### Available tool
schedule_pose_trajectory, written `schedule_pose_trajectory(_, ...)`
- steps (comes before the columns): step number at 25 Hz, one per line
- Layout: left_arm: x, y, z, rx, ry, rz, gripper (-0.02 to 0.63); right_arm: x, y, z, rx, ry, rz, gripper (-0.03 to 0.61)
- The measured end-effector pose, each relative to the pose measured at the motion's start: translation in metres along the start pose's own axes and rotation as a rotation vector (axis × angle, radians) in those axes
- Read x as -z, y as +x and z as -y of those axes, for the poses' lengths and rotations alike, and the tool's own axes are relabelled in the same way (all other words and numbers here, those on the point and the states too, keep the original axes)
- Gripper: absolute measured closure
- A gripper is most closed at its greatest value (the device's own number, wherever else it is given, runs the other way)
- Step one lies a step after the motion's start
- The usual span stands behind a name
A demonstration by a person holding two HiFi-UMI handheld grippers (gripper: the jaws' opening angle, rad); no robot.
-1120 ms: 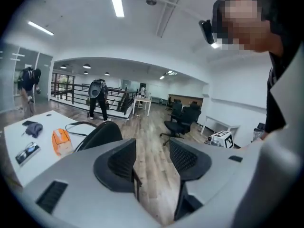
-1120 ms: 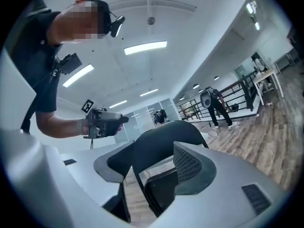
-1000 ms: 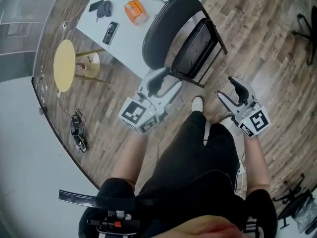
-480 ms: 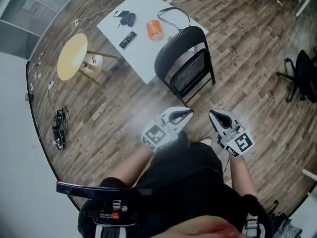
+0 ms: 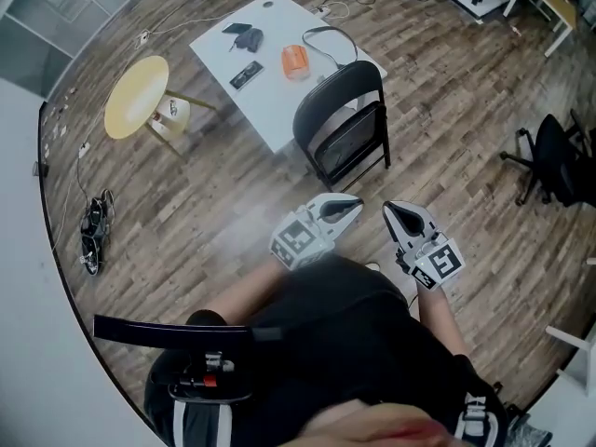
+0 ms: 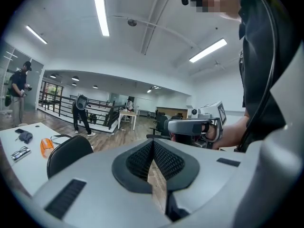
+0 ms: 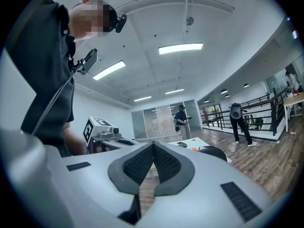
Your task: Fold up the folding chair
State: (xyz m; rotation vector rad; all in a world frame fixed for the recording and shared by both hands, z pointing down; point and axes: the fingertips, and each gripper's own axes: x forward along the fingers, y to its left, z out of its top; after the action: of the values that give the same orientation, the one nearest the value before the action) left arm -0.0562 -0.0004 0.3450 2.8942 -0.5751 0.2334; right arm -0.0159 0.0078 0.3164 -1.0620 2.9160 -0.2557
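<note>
While empty, both grippers [image 5: 354,205] [image 5: 391,210] level.

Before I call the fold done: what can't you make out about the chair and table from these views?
- Head view: whether the folding chair leans on the white table or stands free; its backrest covers the contact.
- Head view: dark items on the table, too small to name.
- Left gripper view: chair's seat and legs, behind the left gripper's own body.
</note>
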Motion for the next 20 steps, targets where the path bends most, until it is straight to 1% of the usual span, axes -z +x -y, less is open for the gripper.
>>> schedule_pose_trajectory(5, -0.002, -0.003, -0.011, -0.002, -0.007, -0.005, 0.609, -0.004, 0.01, -0.003, -0.001, -0.006, -0.019, 0.568)
schedule_pose_trajectory(8, -0.003, -0.001, -0.011, -0.009, 0.004, -0.01, 0.609, -0.005, 0.012, -0.004, -0.006, -0.003, -0.024, 0.568)
schedule_pose_trajectory(12, -0.009, 0.003, -0.015, -0.024, 0.005, 0.018, 0.609, -0.008, 0.014, -0.001, -0.01, -0.007, -0.024, 0.568)
schedule_pose_trajectory(15, -0.014, 0.002, -0.023, -0.025, 0.01, 0.022, 0.609, -0.009, 0.02, 0.0, -0.01, -0.006, -0.024, 0.568)
schedule_pose_trajectory(20, -0.018, 0.001, -0.03, -0.044, -0.009, 0.034, 0.608, -0.008, 0.023, 0.001, -0.023, -0.01, -0.045, 0.568)
